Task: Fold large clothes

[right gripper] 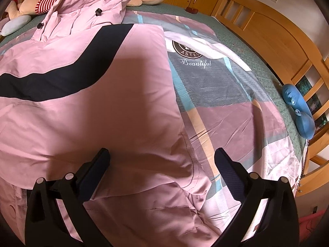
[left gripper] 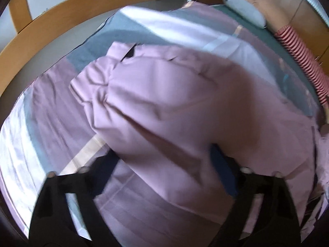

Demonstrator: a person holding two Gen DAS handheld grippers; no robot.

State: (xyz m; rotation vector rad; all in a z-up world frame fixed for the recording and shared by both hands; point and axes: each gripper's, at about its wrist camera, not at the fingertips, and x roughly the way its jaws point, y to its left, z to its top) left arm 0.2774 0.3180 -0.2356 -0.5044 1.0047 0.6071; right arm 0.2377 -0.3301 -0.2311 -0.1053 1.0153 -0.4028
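Observation:
A large pink jacket (right gripper: 82, 107) with a dark navy band (right gripper: 61, 70) lies spread on the bed, its hood (right gripper: 92, 6) toward the far side. In the left wrist view a pink sleeve or side panel (left gripper: 164, 103) of it lies bunched and blurred. My left gripper (left gripper: 164, 164) is open, its fingers either side of the pink fabric, which drapes over the right finger (left gripper: 222, 168). My right gripper (right gripper: 162, 160) is open just above the jacket's right edge; its left finger (right gripper: 96, 168) is over the fabric.
A patchwork bedsheet (right gripper: 222, 103) covers the bed. A wooden bed frame (right gripper: 267, 41) (left gripper: 51, 24) runs around it. A blue neck pillow (right gripper: 298, 113) lies at the right edge. A plush toy with red stripes (right gripper: 47, 0) (left gripper: 298, 57) and a pale blue pillow (left gripper: 242, 8) lie at the far side.

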